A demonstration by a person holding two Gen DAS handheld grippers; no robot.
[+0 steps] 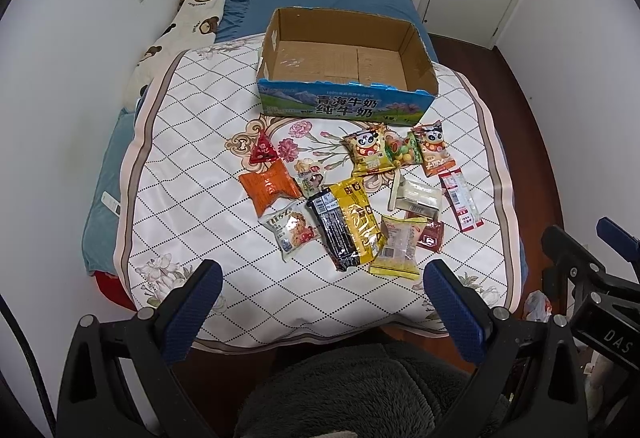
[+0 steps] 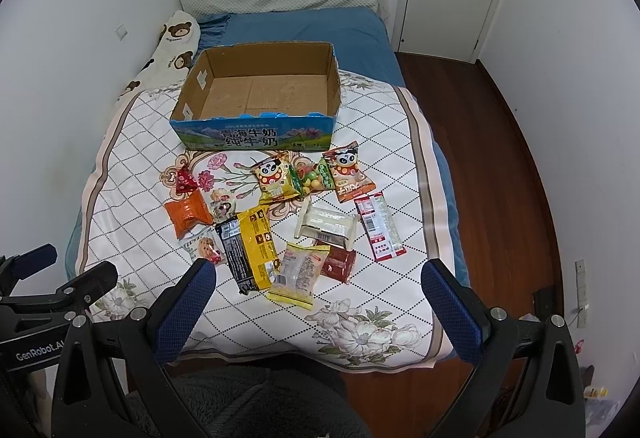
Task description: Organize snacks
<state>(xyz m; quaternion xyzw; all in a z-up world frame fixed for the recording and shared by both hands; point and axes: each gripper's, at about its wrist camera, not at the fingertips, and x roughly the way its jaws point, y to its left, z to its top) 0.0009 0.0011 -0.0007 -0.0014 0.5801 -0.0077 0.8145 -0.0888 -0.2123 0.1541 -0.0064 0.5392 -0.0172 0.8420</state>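
Looking along both tools, you have the snacks spread on the quilt (image 2: 132,165) in the middle of each frame, and the cardboard box (image 2: 260,133) stands above them, open at the top and with nothing inside. No packet is in the box yet, so I judge the sorting is not begun.

Your left gripper (image 1: 322,280) is spread wide and holds nothing; your right gripper (image 2: 318,280) is also spread wide and holds nothing. Both hang over the lower edge of the quilt, apart from every packet.

The nearest thing is the yellow clear packet (image 2: 298,274). In the right wrist view it lies just above the gap between the fingers, a little to the left of centre, so the right hand seems the nearer one. Its long axis runs from lower left to upper right of the frame, nearly along the direction of the fingers, therefore I think you should close across its short width.

This packet is flat, with yellow sealed ends and pale pieces showing through the clear middle. Its left edge touches the black and yellow bag (image 2: 250,250), and its upper right corner touches or overlaps the dark red packet (image 2: 340,264). The film will probably slide and crinkle, so a low approach seems safer.
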